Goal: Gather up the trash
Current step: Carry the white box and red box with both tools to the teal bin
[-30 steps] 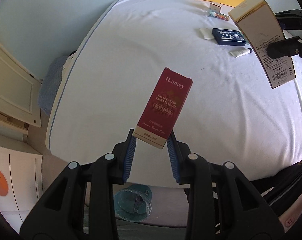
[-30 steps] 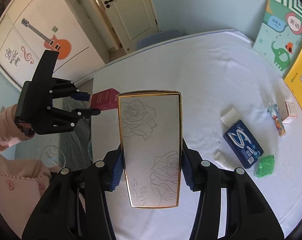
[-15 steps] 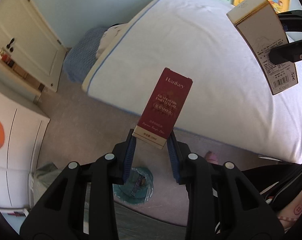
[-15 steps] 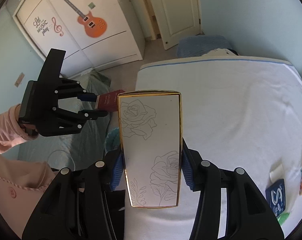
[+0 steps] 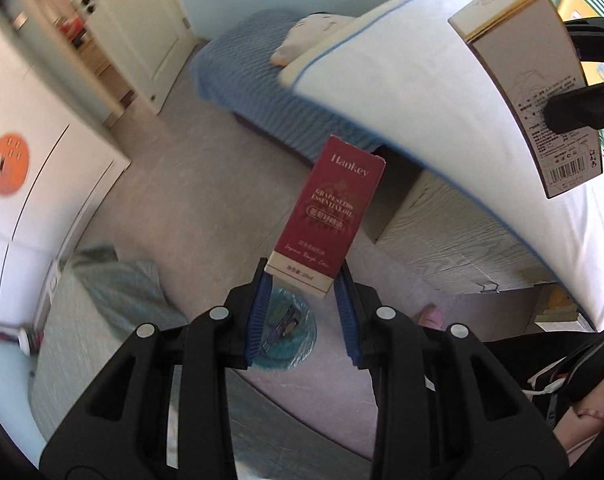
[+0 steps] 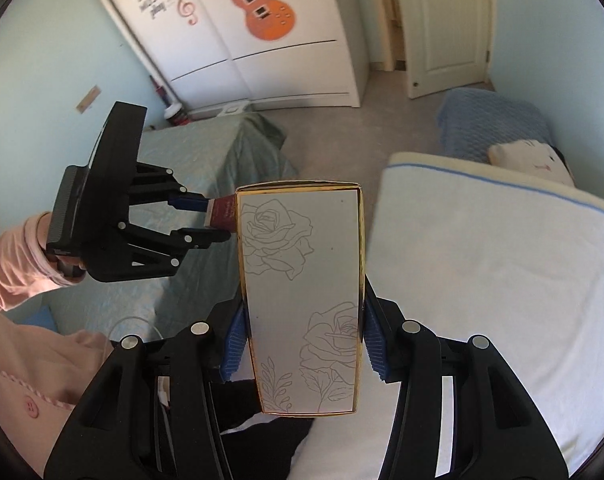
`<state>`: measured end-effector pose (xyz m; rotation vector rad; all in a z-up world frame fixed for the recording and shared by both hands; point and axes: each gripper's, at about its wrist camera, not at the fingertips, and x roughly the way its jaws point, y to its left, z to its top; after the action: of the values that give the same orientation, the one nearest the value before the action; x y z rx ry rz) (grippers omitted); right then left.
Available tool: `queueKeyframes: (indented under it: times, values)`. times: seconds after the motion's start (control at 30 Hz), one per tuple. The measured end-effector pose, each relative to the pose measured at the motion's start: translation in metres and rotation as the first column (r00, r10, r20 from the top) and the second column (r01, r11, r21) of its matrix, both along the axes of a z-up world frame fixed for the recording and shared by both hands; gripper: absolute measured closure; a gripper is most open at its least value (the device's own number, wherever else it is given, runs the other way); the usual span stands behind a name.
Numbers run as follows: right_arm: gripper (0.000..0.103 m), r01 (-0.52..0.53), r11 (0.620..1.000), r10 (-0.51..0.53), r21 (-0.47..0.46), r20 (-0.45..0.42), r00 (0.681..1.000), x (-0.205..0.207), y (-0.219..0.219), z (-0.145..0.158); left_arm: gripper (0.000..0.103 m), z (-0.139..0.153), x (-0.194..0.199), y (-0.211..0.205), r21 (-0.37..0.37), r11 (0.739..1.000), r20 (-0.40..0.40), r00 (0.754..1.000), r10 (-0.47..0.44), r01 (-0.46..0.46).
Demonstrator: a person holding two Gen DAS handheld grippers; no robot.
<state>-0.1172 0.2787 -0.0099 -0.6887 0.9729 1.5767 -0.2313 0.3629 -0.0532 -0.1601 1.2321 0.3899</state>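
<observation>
My left gripper (image 5: 302, 280) is shut on the bottom end of a small dark red carton (image 5: 329, 212) that stands up between its blue pads. Below it on the floor sits a teal bin (image 5: 290, 336) with some trash inside. My right gripper (image 6: 300, 336) is shut on a tall white box with gold edges and rose drawings (image 6: 302, 292). That white box (image 5: 529, 92) shows at the upper right of the left wrist view. In the right wrist view the left gripper (image 6: 218, 216) with the red carton (image 6: 224, 216) hangs to the left of the white box.
A bed with a white sheet (image 6: 501, 280) fills the right side, its wooden frame (image 5: 441, 236) beside the bin. A blue blanket (image 5: 254, 76) lies past the bed's end. A green-covered surface (image 6: 206, 156), a wardrobe with a guitar sticker (image 6: 270, 12) and a door (image 6: 441, 20) stand beyond. A pink sleeve (image 6: 10, 260) is at left.
Both grippers swung away from above the bed to the floor side, each keeping its box. The items lying on the sheet left view, and the bin came under the left gripper.
</observation>
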Motion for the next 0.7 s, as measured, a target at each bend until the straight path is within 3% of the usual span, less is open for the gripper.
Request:
queueKeyframes:
  times: [0.3, 0.7]
  values:
    - [0.053, -0.15, 0.988, 0.15, -0.024, -0.014, 0.989, -0.041, 0.06, -0.011, 0.073, -0.013, -0.045, 0.029, -0.025, 0.988, -0.017, 0.988, 0.154, -0.154]
    - [0.053, -0.302, 0.952, 0.3, -0.047, -0.048, 0.953, -0.097, 0.112, -0.031, 0.073, -0.035, -0.098, 0.054, -0.056, 0.947, -0.046, 0.948, 0.315, -0.317]
